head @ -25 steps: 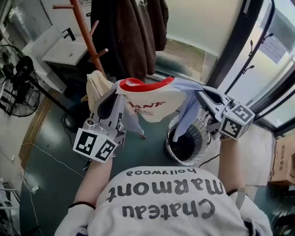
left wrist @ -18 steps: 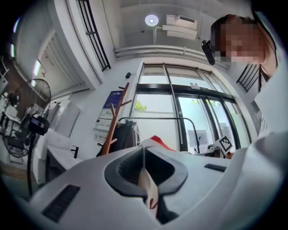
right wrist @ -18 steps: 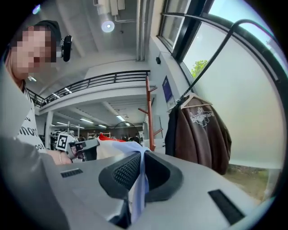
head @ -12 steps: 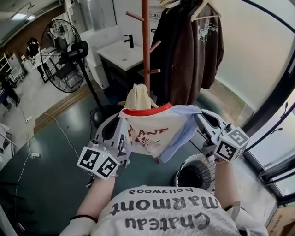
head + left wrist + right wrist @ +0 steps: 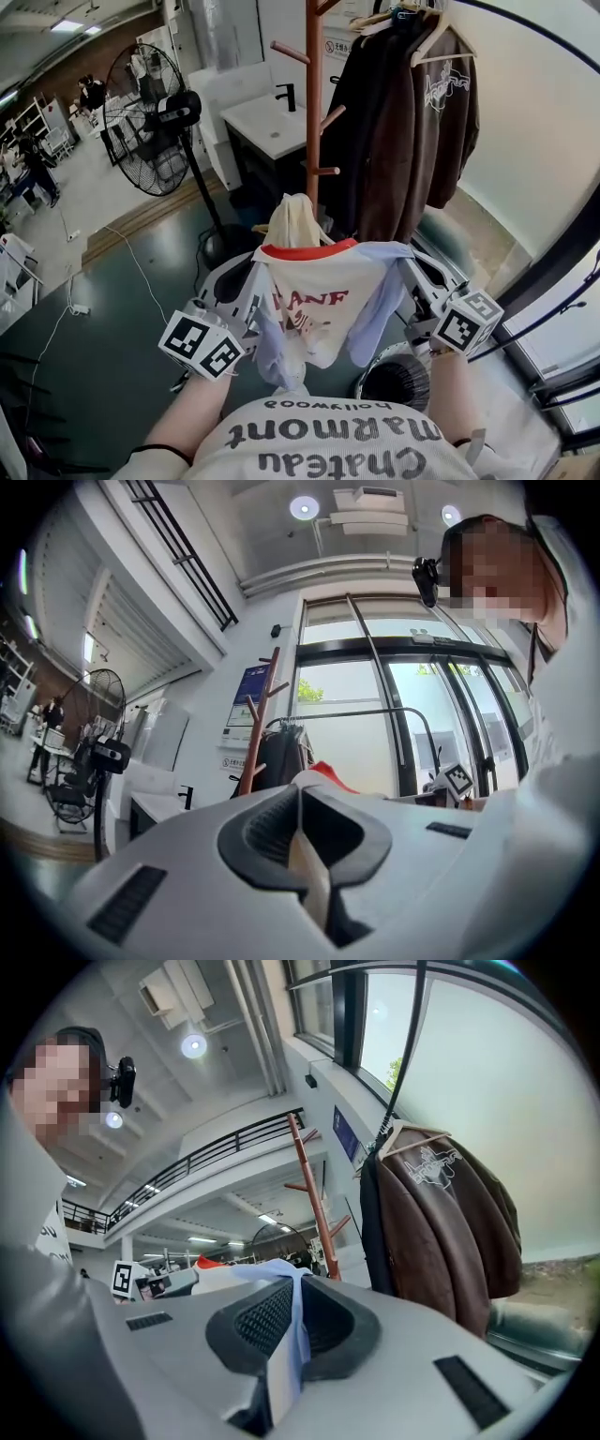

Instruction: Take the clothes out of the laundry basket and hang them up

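A cream T-shirt [image 5: 319, 300] with a red collar, red print and pale blue sleeves hangs spread between my two grippers in front of my chest. My left gripper [image 5: 249, 281] is shut on its left shoulder; in the left gripper view, cream cloth [image 5: 305, 860] is pinched between the jaws of this gripper [image 5: 300, 794]. My right gripper [image 5: 410, 267] is shut on the right sleeve, and in the right gripper view blue cloth [image 5: 291, 1335] runs through the jaws of that gripper [image 5: 296, 1283]. The white laundry basket [image 5: 394, 377] stands on the floor below the shirt, partly hidden.
A wooden coat stand [image 5: 315, 103] rises just beyond the shirt, with a cream cloth [image 5: 291, 220] on a low peg. Brown jackets [image 5: 412, 131] hang on hangers at the right. A standing fan [image 5: 150, 117] and a sink cabinet [image 5: 267, 122] are at the left, and a cable [image 5: 141, 277] crosses the floor.
Both grippers carried the shirt away from over the basket and towards the coat stand. The head view has tilted up, so the basket now sits low beside my right arm.
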`<action>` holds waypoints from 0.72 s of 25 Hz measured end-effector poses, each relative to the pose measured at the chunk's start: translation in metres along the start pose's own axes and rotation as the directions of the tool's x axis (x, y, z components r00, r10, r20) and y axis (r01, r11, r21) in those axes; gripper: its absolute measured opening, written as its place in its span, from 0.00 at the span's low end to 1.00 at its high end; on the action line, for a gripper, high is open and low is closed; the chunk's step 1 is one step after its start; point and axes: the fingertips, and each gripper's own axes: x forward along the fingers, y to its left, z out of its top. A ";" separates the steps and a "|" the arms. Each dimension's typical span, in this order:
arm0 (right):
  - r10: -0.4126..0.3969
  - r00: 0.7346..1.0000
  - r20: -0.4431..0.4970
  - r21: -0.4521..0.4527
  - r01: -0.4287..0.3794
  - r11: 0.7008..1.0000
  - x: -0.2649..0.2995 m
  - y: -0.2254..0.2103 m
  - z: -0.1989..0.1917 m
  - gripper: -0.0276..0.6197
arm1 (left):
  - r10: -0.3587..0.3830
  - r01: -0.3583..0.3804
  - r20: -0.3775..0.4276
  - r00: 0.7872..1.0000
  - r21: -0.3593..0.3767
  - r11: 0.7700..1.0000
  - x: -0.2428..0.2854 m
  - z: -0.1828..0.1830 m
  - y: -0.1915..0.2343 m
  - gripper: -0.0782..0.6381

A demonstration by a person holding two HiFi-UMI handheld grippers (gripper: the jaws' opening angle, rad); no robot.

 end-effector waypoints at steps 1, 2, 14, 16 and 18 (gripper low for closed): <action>-0.007 1.000 0.003 0.003 0.007 1.000 0.001 -0.006 0.002 0.10 | -0.006 0.006 -0.004 1.000 -0.001 1.000 0.008 -0.002 0.001 0.13; -0.014 1.000 0.005 0.006 0.014 1.000 0.004 -0.014 0.005 0.10 | -0.012 0.012 -0.007 1.000 -0.004 1.000 0.017 -0.004 0.003 0.13; -0.153 0.988 0.027 -0.013 0.153 0.988 0.076 -0.084 0.029 0.10 | -0.112 0.111 -0.011 0.994 -0.050 0.992 0.119 -0.022 0.069 0.13; -0.172 0.984 0.041 -0.019 0.173 0.985 0.094 -0.094 0.038 0.10 | -0.133 0.133 -0.007 0.991 -0.055 0.990 0.138 -0.019 0.084 0.13; -0.183 0.981 0.065 -0.029 0.185 0.982 0.110 -0.102 0.047 0.10 | -0.153 0.153 -0.004 0.988 -0.059 0.987 0.154 -0.015 0.098 0.13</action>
